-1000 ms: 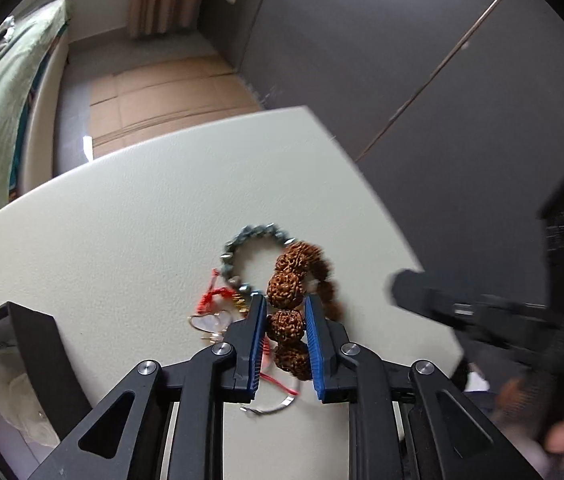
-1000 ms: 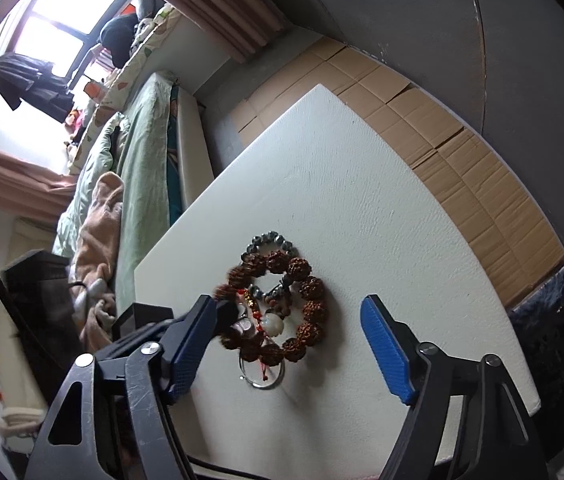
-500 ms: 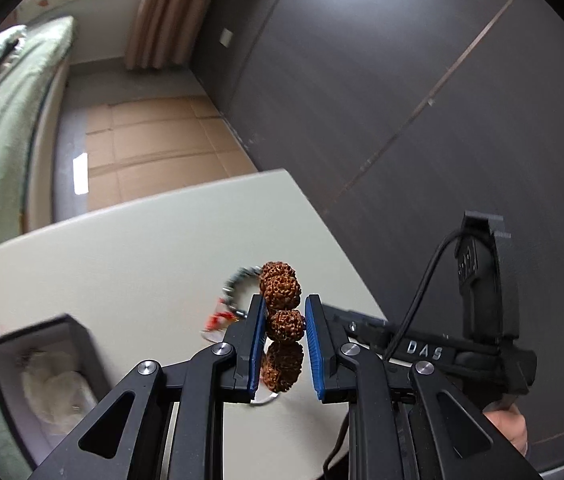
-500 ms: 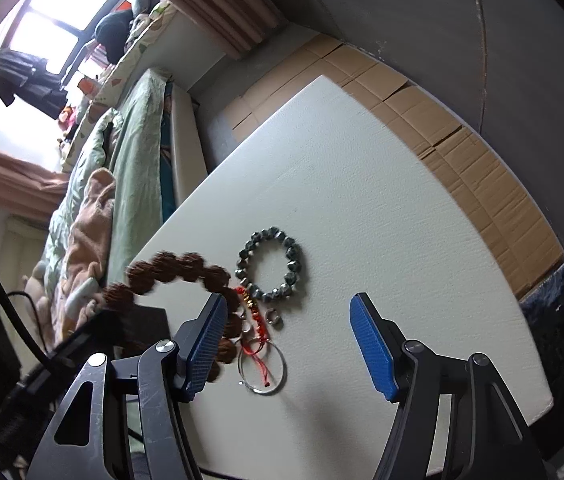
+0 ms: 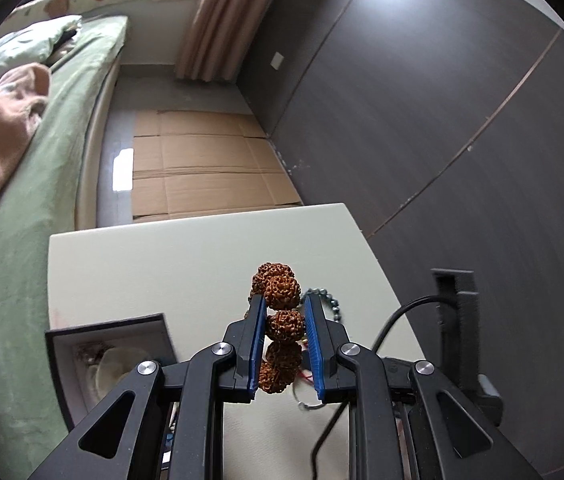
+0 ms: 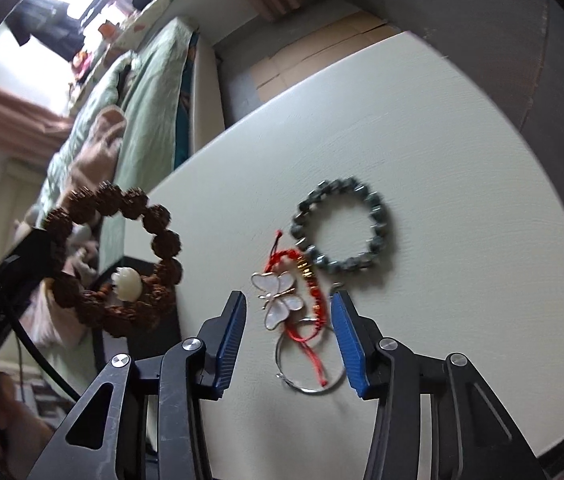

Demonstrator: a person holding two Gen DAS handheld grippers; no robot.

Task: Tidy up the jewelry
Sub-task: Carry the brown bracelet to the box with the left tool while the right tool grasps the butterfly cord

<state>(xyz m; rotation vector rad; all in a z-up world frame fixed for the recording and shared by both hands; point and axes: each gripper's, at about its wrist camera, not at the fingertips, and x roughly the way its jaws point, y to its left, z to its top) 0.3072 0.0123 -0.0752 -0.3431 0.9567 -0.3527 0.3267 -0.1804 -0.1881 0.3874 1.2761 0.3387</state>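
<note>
My left gripper point(image 5: 283, 312) is shut on a brown seed-bead bracelet point(image 5: 280, 326) and holds it above the white table point(image 5: 162, 260). The bracelet also shows in the right wrist view point(image 6: 116, 260), hanging at the left with a white bead on it. My right gripper point(image 6: 289, 304) is open, low over a white butterfly pendant point(image 6: 278, 298) on a red cord point(image 6: 306, 332) with a thin silver ring point(image 6: 308, 364). A grey-green bead bracelet point(image 6: 342, 232) lies just beyond them.
An open black jewelry box point(image 5: 110, 360) with a pale lining stands at the table's left. A bed with green bedding point(image 5: 42, 160) runs along the left. Cardboard point(image 5: 202, 176) covers the floor beyond the table. A dark wall point(image 5: 442, 120) is at the right.
My left gripper has lifted the brown bracelet off the pile and carried it up and left. My right gripper has come down closer over the butterfly pendant, jaws narrower.
</note>
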